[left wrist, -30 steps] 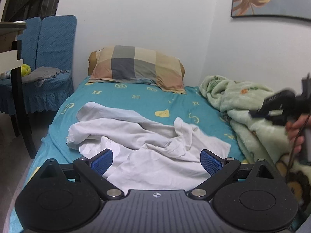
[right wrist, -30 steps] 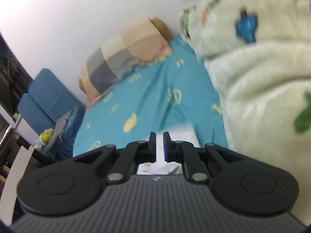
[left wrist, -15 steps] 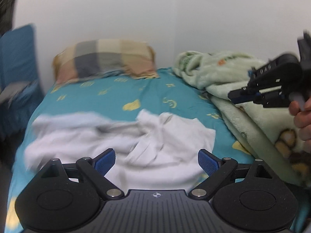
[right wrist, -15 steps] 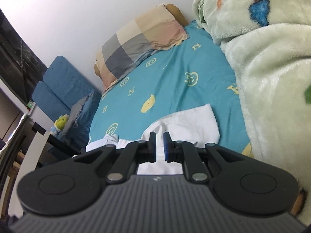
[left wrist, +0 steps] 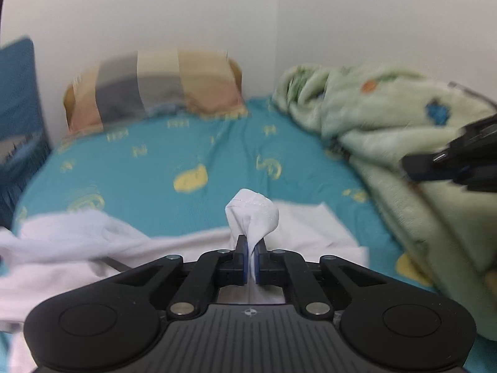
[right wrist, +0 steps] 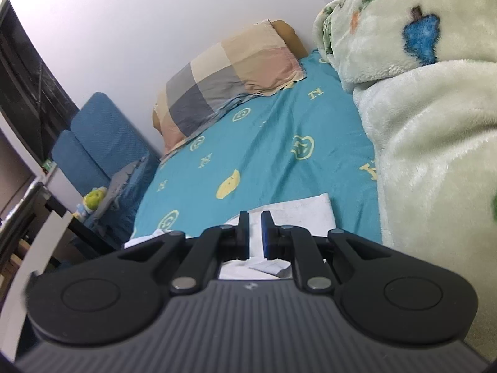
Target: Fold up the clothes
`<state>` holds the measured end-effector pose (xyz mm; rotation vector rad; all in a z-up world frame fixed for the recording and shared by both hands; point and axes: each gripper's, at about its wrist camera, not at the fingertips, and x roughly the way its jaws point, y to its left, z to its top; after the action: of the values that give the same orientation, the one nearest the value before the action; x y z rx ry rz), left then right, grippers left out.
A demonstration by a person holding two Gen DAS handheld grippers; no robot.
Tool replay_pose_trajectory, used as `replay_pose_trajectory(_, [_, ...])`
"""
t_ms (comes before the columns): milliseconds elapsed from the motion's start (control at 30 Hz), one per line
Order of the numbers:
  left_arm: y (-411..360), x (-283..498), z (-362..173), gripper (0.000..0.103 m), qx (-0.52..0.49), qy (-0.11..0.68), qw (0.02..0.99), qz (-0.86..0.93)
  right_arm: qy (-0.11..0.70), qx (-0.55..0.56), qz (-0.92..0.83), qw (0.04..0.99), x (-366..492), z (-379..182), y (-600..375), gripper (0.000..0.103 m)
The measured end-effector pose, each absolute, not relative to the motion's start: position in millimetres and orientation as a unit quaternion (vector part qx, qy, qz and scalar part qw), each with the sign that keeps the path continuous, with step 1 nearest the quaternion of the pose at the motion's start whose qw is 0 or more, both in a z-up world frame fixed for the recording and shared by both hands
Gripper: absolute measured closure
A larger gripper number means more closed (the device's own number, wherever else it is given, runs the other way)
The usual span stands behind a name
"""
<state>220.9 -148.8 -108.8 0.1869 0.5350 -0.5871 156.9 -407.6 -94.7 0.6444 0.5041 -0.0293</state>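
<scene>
White garment point(left wrist: 93, 248) lies crumpled across the near end of the teal bedsheet point(left wrist: 161, 168); one bunched fold point(left wrist: 252, 214) stands up between the pads of the left gripper point(left wrist: 251, 259), which is clamped on it. Right gripper point(right wrist: 254, 233) hovers over the garment's far corner point(right wrist: 307, 208), jaws nearly closed with a narrow gap, nothing between them. Checked pillow point(right wrist: 230, 80) at the headboard end; green fleece blanket point(right wrist: 435, 108) heaped along the right side.
</scene>
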Motion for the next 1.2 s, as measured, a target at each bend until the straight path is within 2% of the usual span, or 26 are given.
replay_pose_trajectory(200, [-78.1,127.9,-33.6,0.099,0.049,0.196,0.934,-0.296,0.237,0.312,-0.005,0.92,149.5,-88.9,-404.1,0.091])
replay_pose_trajectory(300, [-33.7,78.4,-11.8,0.099,0.035,0.194,0.94,-0.279,0.242,0.31,-0.001,0.919,147.0,-87.4,-399.7,0.091])
replay_pose_trajectory(433, [30.9,33.8,-11.1,0.099,0.029,0.227,0.952,-0.205,0.262,0.303,0.012,0.916,145.7,-87.1,-387.9,0.091])
replay_pose_trajectory(533, [74.5,27.5,-27.8,0.099,0.009,0.294,0.948,-0.12,0.289,0.307,0.027,0.906,145.8,-92.9,-374.9,0.091])
replay_pose_trajectory(633, [107.7,38.6,-41.4,0.097,-0.054,0.371,0.925,-0.054,0.317,0.309,0.038,0.896,145.2,-100.6,-360.2,0.091])
replay_pose_trajectory(700, [117.2,39.1,-38.3,0.095,-0.08,0.368,0.925,-0.049,0.328,0.31,0.046,0.891,143.7,-104.3,-352.5,0.091])
replay_pose_trajectory(767, [115.8,37.4,-32.0,0.085,-0.076,0.357,0.93,-0.042,0.335,0.31,0.048,0.889,141.8,-106.1,-349.0,0.091])
replay_pose_trajectory(833, [110.2,33.6,-26.0,0.064,-0.076,0.339,0.937,-0.044,0.337,0.304,0.04,0.89,140.8,-106.5,-349.2,0.091])
replay_pose_trajectory(1033, [86.9,42.6,-31.3,0.039,-0.055,0.321,0.943,-0.06,0.335,0.298,0.021,0.894,149.9,-109.2,-358.5,0.091])
replay_pose_trajectory(1100, [79.5,62.8,-40.6,0.038,-0.056,0.337,0.938,-0.064,0.333,0.289,0.009,0.897,154.7,-110.9,-359.9,0.084])
replay_pose_trajectory(1167, [72.0,82.9,-49.9,0.037,-0.057,0.352,0.932,-0.068,0.328,0.285,0.001,0.901,159.5,-112.9,-361.4,0.059])
replay_pose_trajectory(1200, [69.9,95.9,-55.3,0.034,-0.065,0.356,0.93,-0.072,0.324,0.287,0.002,0.901,162.1,-114.3,-362.1,0.052])
